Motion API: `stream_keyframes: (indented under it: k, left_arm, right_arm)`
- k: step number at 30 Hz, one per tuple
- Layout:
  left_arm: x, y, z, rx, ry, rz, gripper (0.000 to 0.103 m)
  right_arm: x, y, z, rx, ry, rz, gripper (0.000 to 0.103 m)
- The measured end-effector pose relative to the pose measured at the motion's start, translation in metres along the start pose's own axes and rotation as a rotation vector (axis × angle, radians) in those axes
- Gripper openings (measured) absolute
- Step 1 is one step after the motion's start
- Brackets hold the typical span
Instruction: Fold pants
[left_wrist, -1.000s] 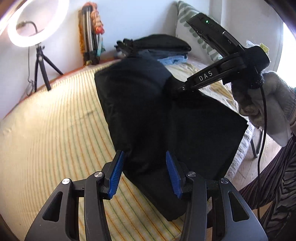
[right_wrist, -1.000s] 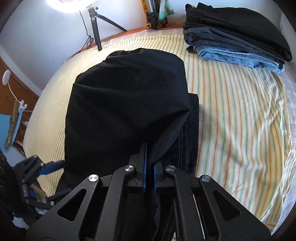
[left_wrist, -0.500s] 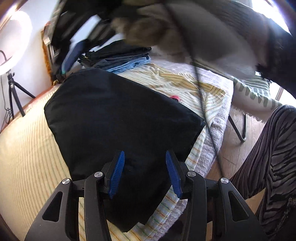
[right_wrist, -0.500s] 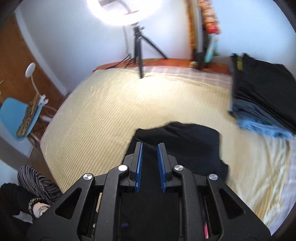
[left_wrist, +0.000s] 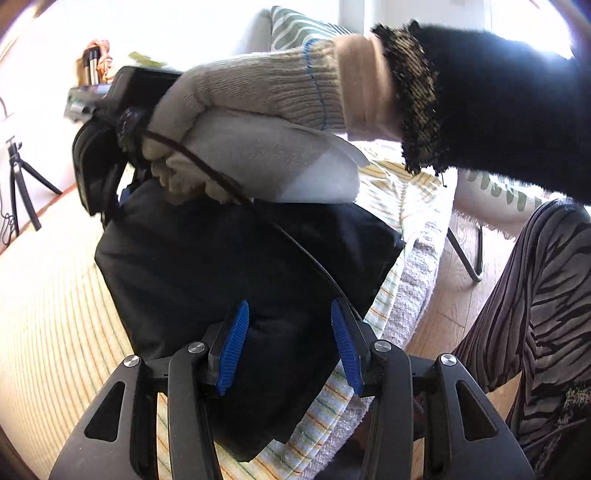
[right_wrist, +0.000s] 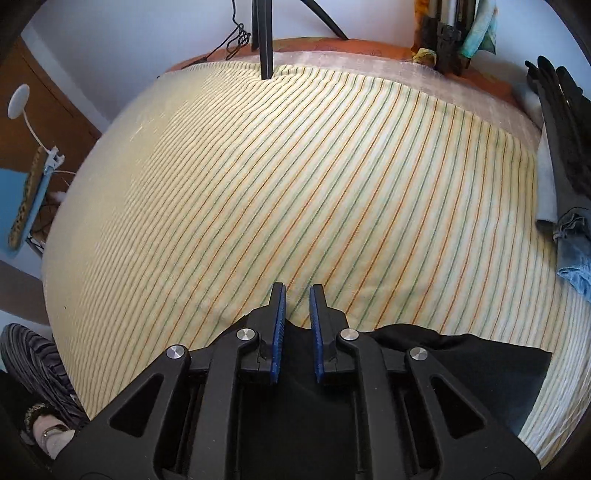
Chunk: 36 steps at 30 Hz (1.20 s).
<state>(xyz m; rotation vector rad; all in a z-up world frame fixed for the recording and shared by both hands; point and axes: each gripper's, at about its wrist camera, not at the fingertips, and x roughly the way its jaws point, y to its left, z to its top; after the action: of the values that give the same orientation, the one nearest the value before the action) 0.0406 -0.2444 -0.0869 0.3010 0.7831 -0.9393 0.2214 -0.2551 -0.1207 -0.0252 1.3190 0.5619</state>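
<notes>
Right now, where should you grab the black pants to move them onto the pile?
Probably the near edge of the folded black pants, the end that reaches the side of the bed. There the layers stack into one thick edge, right by the open left gripper. Slide one finger under and one on top, coming in from the bed's side, so that the whole stack is pinched at once.

Left wrist view: close, angled down at black pants (left_wrist: 236, 266) near bed edge. Right wrist view: steeper, across striped bed (right_wrist: 295, 184). Both share pants, bed.
</notes>
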Motion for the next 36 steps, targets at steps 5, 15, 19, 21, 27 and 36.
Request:
stream_keyframes:
  k: [5, 15, 19, 21, 27, 36]
  left_arm:
    - [-0.013, 0.006, 0.002, -0.044, 0.003, -0.027, 0.047]
    - [-0.055, 0.058, 0.007, -0.228, -0.068, -0.011, 0.052]
    - [-0.05, 0.098, 0.007, -0.432, -0.065, -0.032, 0.057]
    - [-0.043, 0.118, 0.002, -0.53, -0.048, -0.058, 0.058]
    - [-0.018, 0.15, -0.013, -0.74, 0.015, -0.147, 0.058]
    - [-0.001, 0.15, -0.009, -0.785, 0.05, -0.18, 0.058]
  right_arm:
    - [-0.05, -0.014, -0.01, 0.08, -0.134, 0.045, 0.015]
    - [-0.155, -0.054, -0.107, 0.275, -0.316, 0.081, 0.07]
    - [-0.139, -0.078, -0.148, 0.368, -0.278, 0.1, 0.073]
    - [-0.129, -0.09, -0.161, 0.423, -0.254, 0.146, 0.073]
    - [-0.104, -0.111, -0.182, 0.522, -0.192, 0.288, 0.073]
    - [-0.089, -0.099, -0.19, 0.478, -0.148, 0.328, 0.075]
